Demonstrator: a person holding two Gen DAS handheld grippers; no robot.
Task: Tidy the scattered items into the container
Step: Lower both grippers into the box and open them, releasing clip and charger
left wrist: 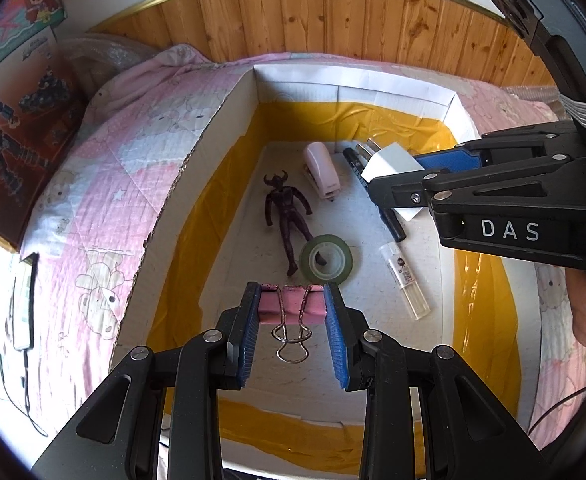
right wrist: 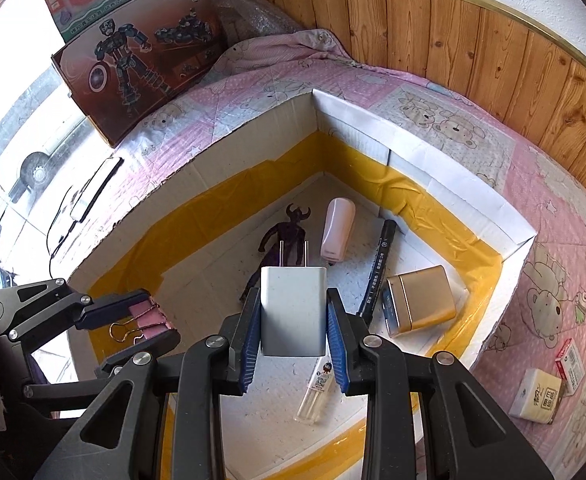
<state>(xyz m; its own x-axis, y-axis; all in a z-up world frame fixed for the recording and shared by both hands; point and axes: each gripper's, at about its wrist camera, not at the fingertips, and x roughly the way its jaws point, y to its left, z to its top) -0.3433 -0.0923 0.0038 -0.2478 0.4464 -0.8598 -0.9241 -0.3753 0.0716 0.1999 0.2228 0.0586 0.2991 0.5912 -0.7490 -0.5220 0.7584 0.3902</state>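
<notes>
Left wrist view
Container: a white cardboard box (left wrist: 245, 92) lined low down with yellow tape, sitting on a pink quilt (left wrist: 105, 168).
Inside it: a dark horned figure (left wrist: 287, 212) lying flat; a roll of green tape (left wrist: 325, 257) over one of its legs; a pink stapler (left wrist: 321, 168); a black marker (left wrist: 393, 220); a clear tube (left wrist: 407, 282).
Left gripper (left wrist: 293, 304): blue pads clamped on the two ends of a pink binder clip (left wrist: 291, 308), wire handles pointing toward the camera, held over the box's near end.
Right gripper (left wrist: 409, 176): reaching in from the right, clamped on a white charger plug (left wrist: 389, 162) above the marker.
Outside: a toy box (left wrist: 17, 148) leaning at the left.

Right wrist view
Right gripper (right wrist: 294, 320): pads pressed on both sides of the charger plug (right wrist: 294, 308), prongs pointing away, over the box floor.
Under and ahead: figure (right wrist: 285, 232), stapler (right wrist: 337, 232), marker (right wrist: 377, 268), tube (right wrist: 315, 396), and a gold tin (right wrist: 421, 300) near the right wall.
Left gripper (right wrist: 149, 320): at the left, closed on the binder clip (right wrist: 145, 318).
On the quilt (right wrist: 533, 200): a tissue pack (right wrist: 537, 398) and a small red-and-white box (right wrist: 571, 364), outside the box (right wrist: 453, 192).
</notes>
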